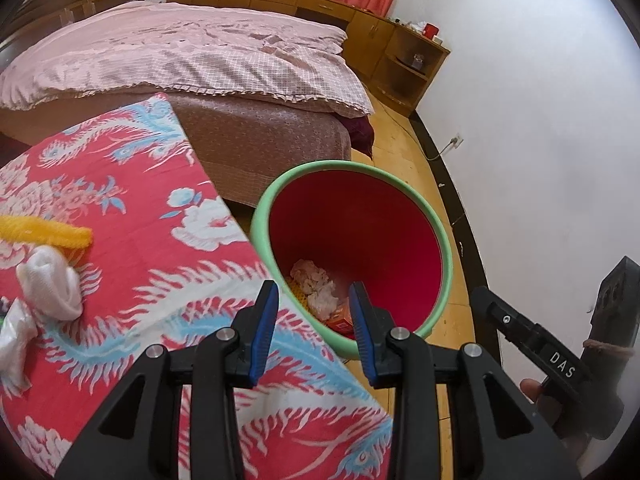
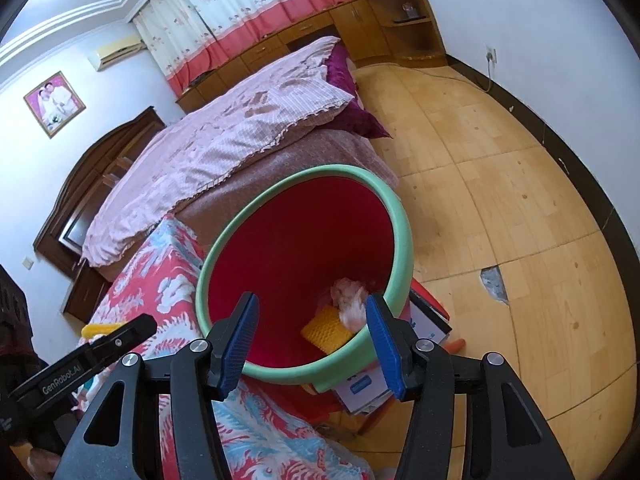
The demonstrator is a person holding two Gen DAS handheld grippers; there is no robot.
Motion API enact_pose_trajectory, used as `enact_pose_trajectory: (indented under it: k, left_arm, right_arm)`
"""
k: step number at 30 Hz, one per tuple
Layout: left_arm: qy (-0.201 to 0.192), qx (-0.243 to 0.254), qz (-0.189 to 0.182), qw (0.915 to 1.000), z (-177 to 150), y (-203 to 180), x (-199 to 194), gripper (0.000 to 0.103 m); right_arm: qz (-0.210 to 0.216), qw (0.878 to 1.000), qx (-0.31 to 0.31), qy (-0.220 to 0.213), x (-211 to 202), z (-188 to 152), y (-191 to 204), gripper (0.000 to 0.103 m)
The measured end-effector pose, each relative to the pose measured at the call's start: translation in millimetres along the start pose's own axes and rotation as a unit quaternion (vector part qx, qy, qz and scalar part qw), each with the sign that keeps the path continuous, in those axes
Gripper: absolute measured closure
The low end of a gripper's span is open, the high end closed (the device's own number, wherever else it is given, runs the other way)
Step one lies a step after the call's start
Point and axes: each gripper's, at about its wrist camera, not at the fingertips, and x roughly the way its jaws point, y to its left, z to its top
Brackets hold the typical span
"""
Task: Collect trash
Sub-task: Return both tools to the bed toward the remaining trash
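A green bin with a red inside (image 1: 356,232) stands on the floor beside a table covered in a red floral cloth (image 1: 152,240). It holds crumpled tissue (image 1: 316,284), an orange scrap (image 1: 340,318) and, in the right wrist view, a yellow sponge-like piece (image 2: 326,328). My left gripper (image 1: 314,328) is open and empty over the table's edge, next to the bin. My right gripper (image 2: 312,340) is open and empty above the bin's near rim (image 2: 304,372). On the cloth lie a white crumpled wad (image 1: 50,284), a yellow fuzzy piece (image 1: 48,232) and clear plastic wrap (image 1: 12,340).
A bed with a pink quilt (image 1: 180,52) stands behind the table. Wooden cabinets (image 1: 404,56) line the far wall. A white and blue box (image 2: 424,332) lies under the bin's right side. The wooden floor (image 2: 500,200) stretches right to a white wall.
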Motion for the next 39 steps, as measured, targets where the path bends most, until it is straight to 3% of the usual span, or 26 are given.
enact_pose_trajectory:
  k: [21,39]
  left_arm:
    - [-0.043,-0.069,0.044,0.9957,-23,63,-63,0.067]
    - [-0.091,-0.141,0.108,0.9799,-43,146,-116,0.067]
  right_arm:
    - [0.031,0.999,-0.038,0.014,-9,-22,48,0.042]
    - [0.059,0.993,-0.091,0.052,10,-45,107,0.041]
